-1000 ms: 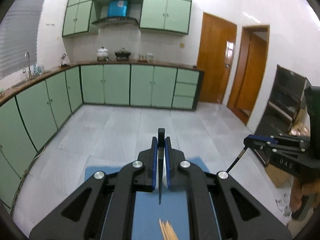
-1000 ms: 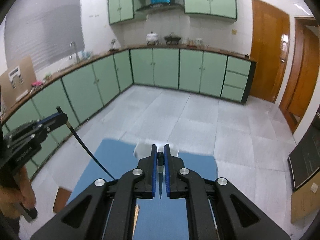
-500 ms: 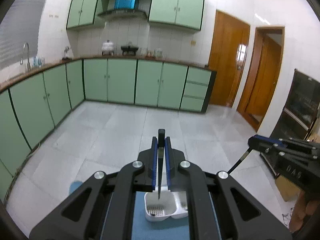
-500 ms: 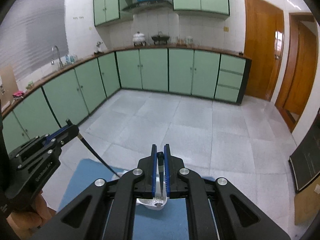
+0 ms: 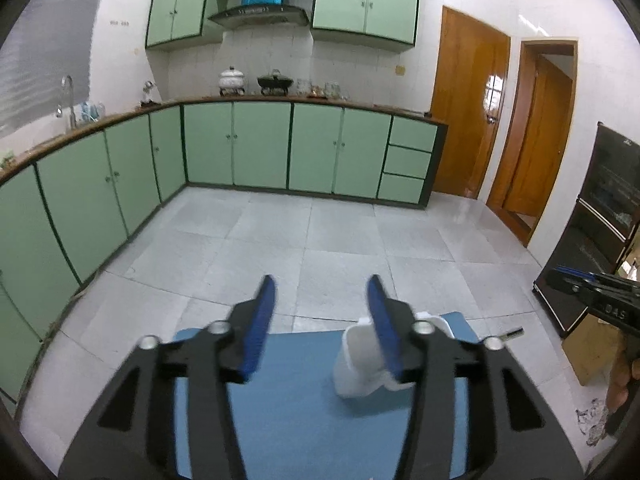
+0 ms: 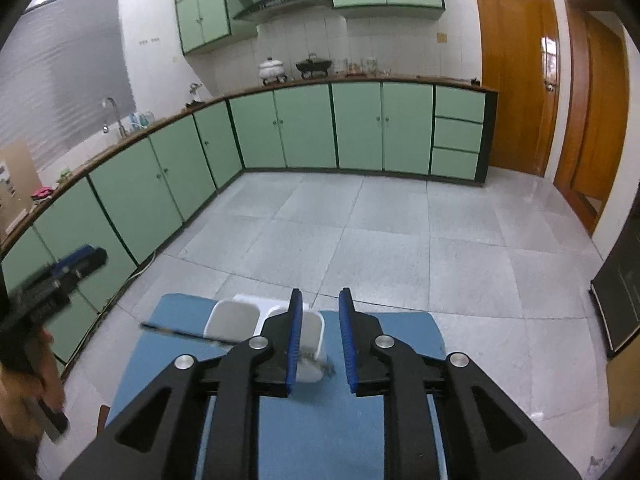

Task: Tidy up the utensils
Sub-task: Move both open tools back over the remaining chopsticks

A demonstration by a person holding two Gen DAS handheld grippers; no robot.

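Holder: white plastic caddy [image 6: 264, 322] stands on the blue mat [image 6: 320, 440], far end; light, tips easily.
Utensil: thin dark stick [image 6: 180, 333], possibly falling into it; grip mid-shaft.
Jaws: left gripper [image 5: 322, 316] wide, right gripper [image 6: 320, 340] parted, both empty.

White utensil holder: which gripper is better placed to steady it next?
Probably right. The right gripper is open with the white utensil holder partly between its fingers; the left gripper, also open, has it beyond one finger.
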